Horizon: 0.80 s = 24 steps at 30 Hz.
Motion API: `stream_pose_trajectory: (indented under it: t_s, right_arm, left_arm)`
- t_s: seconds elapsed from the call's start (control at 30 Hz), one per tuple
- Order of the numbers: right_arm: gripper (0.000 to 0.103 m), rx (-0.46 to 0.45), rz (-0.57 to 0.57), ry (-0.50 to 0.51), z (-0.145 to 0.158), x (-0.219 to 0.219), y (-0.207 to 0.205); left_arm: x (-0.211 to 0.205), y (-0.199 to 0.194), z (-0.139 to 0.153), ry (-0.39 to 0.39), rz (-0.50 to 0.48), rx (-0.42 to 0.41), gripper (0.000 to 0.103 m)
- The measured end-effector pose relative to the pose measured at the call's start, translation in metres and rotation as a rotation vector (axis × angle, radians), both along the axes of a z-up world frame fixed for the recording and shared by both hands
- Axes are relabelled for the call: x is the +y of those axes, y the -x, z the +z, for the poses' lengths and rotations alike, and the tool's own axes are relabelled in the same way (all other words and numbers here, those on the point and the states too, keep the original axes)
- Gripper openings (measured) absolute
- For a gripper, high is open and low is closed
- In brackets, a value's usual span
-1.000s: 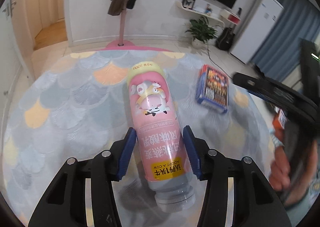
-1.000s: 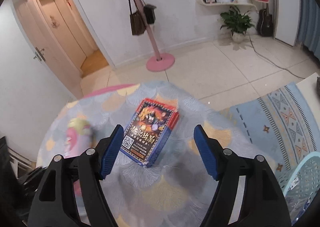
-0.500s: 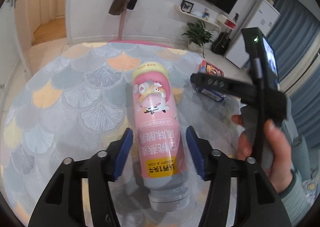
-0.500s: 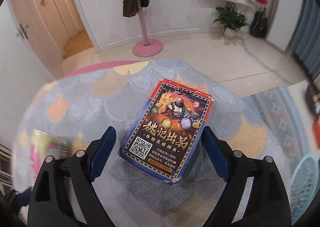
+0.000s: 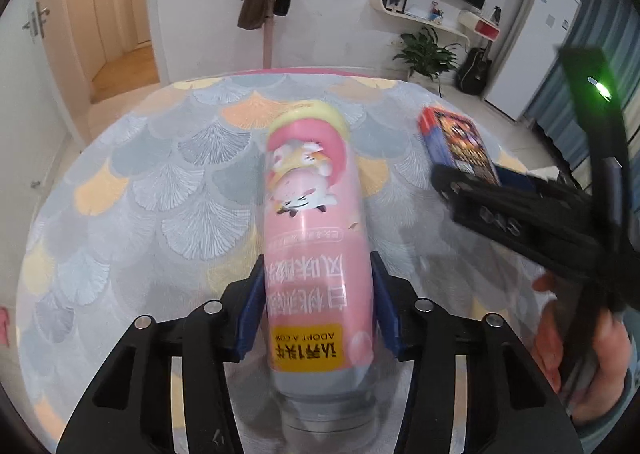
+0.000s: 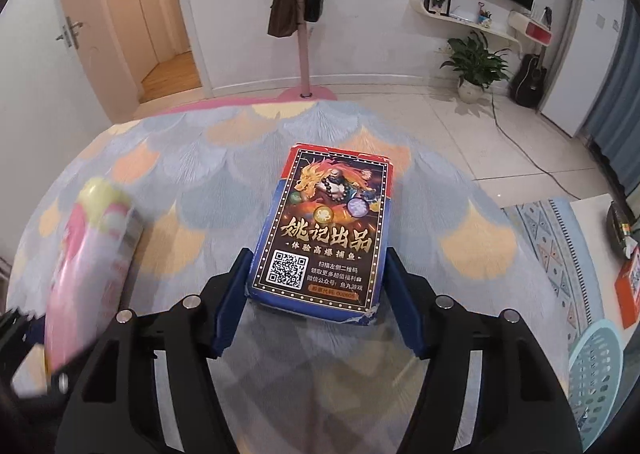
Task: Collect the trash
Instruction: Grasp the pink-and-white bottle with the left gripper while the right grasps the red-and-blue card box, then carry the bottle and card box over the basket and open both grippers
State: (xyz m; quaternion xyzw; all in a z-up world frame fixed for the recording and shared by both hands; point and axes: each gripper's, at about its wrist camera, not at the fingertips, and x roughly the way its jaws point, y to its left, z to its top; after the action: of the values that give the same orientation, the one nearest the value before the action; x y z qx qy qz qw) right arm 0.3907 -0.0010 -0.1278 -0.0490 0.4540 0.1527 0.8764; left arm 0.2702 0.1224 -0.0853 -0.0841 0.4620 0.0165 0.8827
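A pink drink bottle (image 5: 316, 238) with a yellow end and a cartoon label sits between the blue pads of my left gripper (image 5: 318, 312), which is shut on it; it appears lifted off the round table (image 5: 160, 182). The bottle also shows blurred in the right wrist view (image 6: 92, 266). A blue and red card box (image 6: 332, 230) lies flat on the table, its near end between the fingers of my right gripper (image 6: 316, 302). The pads stand close beside the box sides, with small gaps. The box also shows in the left wrist view (image 5: 456, 142), with the right gripper (image 5: 520, 210) at it.
The table has a scalloped cloth in grey, blue and orange. A light blue plastic basket (image 6: 600, 382) stands on the floor at the lower right. An orange box (image 6: 628, 290) lies on a low surface at the right. A pink coat stand (image 6: 304, 34) is behind the table.
My left gripper has closed on the pink bottle and raised it. My right gripper has moved forward, so the card box now lies between its fingers, which have narrowed.
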Motion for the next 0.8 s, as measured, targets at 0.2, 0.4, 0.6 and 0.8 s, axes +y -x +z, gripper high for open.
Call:
stream_pose_trajectory:
  t_s: [0.2,0.4,0.6,0.8]
  right_arm:
    - [0.061,-0.005,0.007,-0.078,0.012,-0.035,0.038]
    - [0.061,-0.094,-0.043,-0.155,0.044,-0.089,0.086]
    - [0.061,-0.187,-0.143,-0.209,0.084,-0.155,0.117]
    - [0.061,-0.286,-0.335,-0.206,0.117,-0.244,0.149]
  left_arm:
    - [-0.014,0.014,0.007,0.065,-0.068,-0.051,0.046]
    - [-0.052,0.027,0.031,0.062,-0.154,-0.122,0.046]
    - [-0.103,0.038,0.062,0.066,-0.253,-0.192,0.046]
    - [-0.160,0.038,0.086,0.166,-0.367,-0.202,0.046]
